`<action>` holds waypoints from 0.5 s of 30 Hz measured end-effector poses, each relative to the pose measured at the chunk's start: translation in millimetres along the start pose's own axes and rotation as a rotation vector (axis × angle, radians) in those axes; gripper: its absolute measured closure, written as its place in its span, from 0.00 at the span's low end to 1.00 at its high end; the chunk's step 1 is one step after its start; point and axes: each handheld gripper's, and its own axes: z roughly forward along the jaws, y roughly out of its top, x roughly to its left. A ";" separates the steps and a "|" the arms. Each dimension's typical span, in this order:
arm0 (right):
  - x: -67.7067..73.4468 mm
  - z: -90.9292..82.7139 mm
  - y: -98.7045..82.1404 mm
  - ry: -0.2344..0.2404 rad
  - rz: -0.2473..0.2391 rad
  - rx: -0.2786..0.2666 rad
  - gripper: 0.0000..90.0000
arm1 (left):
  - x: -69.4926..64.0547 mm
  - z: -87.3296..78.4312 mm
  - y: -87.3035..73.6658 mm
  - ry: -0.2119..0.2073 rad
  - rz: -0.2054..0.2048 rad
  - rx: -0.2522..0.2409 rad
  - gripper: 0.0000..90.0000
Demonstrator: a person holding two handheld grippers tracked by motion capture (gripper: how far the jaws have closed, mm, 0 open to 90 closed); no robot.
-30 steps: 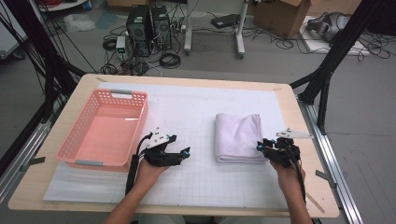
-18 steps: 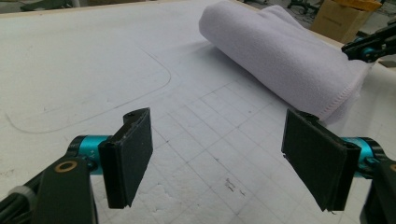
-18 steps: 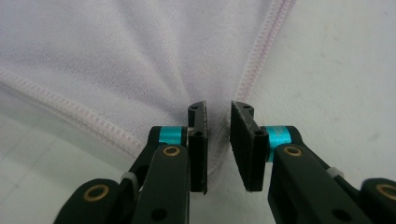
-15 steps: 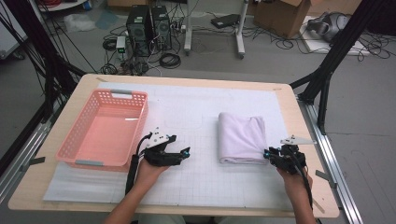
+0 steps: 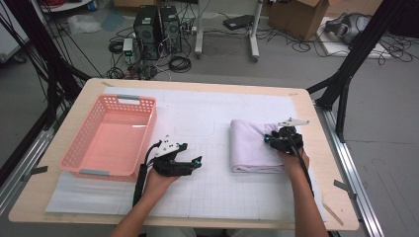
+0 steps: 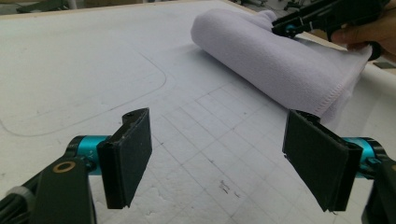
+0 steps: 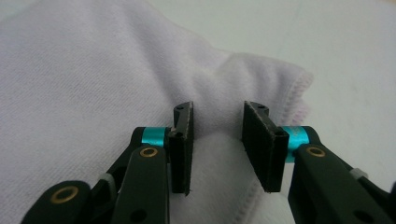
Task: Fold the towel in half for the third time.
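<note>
Moved: your right gripper (image 5: 274,140) has shifted onto the towel's far right corner, jaws just opening.
Right jaws: parted, cloth between them, pads not pressing.
Left gripper (image 5: 196,162): left of the towel, jaws wide, released.
Towel (image 5: 252,145): folded, right of the pink basket (image 5: 84,149).

Left gripper (image 5: 196,161) gapes wide — right gripper (image 5: 268,140) (part-open) has been opening.
</note>
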 end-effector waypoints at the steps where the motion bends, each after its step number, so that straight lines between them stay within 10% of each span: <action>1: -1.4 -3.6 -2.4 -0.011 0.015 0.001 0.69 | 0.5 -0.3 -0.1 0.005 -0.002 -0.002 0.26; 7: -1.1 -37.5 -15.5 0.022 0.024 -0.059 0.70 | -0.5 -0.4 0.6 0.006 -0.005 -0.004 0.24; 12: 24.9 -57.1 -34.1 0.116 -0.102 -0.038 0.70 | 0.1 -1.3 1.1 0.008 -0.012 -0.007 0.21; 15: 26.9 -60.3 -51.8 0.096 -0.123 -0.013 0.70 | -0.6 -2.6 1.9 0.006 -0.012 -0.013 0.21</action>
